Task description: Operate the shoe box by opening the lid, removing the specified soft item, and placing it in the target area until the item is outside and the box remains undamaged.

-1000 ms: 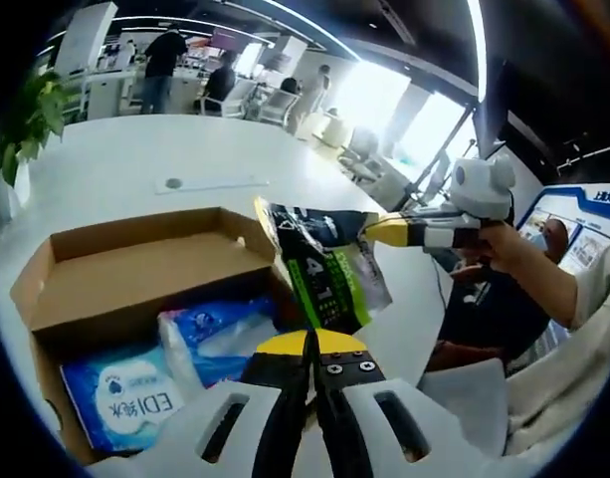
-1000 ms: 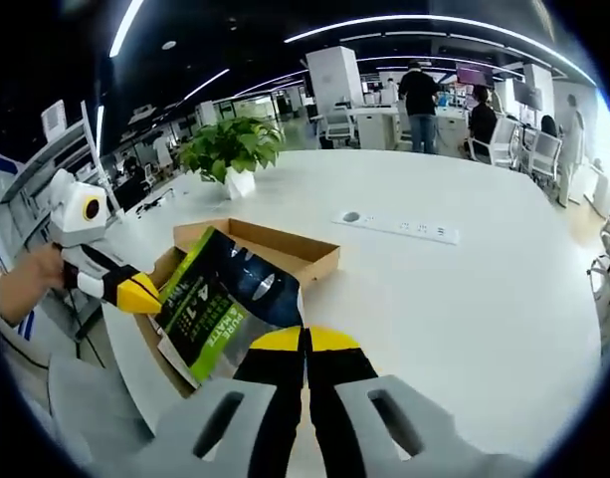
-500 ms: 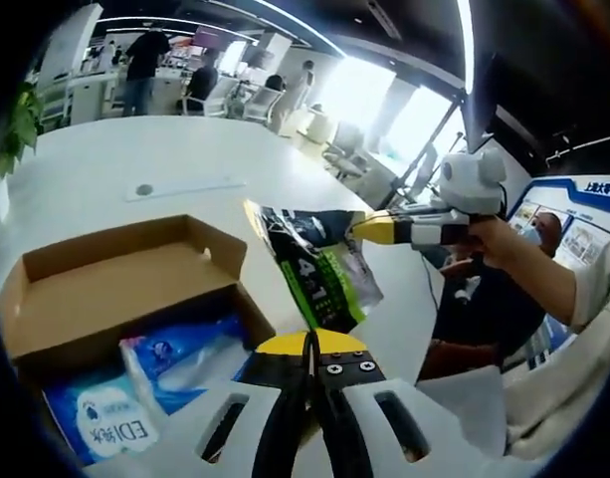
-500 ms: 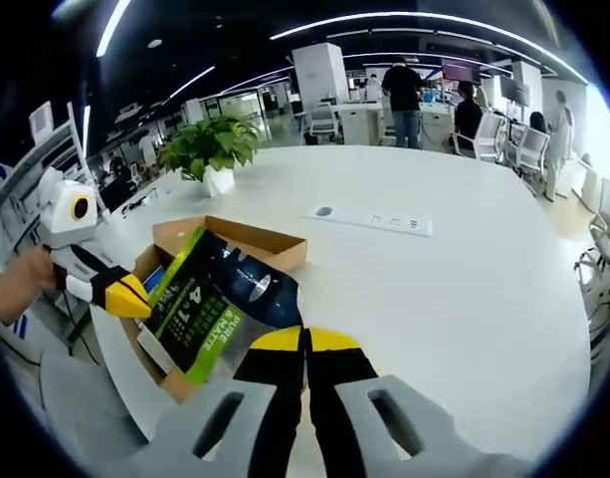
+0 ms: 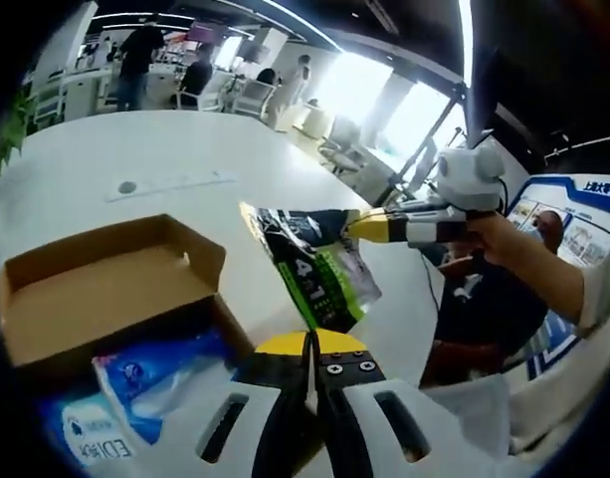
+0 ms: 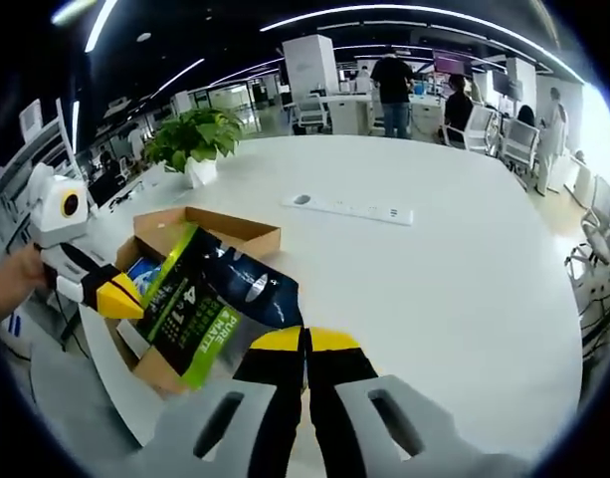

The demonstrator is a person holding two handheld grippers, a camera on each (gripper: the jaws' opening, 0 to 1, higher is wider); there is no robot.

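Overhead strip lights, white table (image 6: 464, 259), potted plant (image 6: 190, 139), open-plan office

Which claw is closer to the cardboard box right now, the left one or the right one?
Left. The left claw pinches the green pouch right beside the cardboard box, at its near edge. The right claw grips the pouch's far end, out over the white table.

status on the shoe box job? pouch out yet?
Done: the box is open, lid flap folded back, and the green-and-black pouch is out, held in the air beside it.
In hand: the left gripper and the right gripper each pinch an edge of the pouch.
Left: set it down on the white table. Blue packs remain in the box, which shows no damage.
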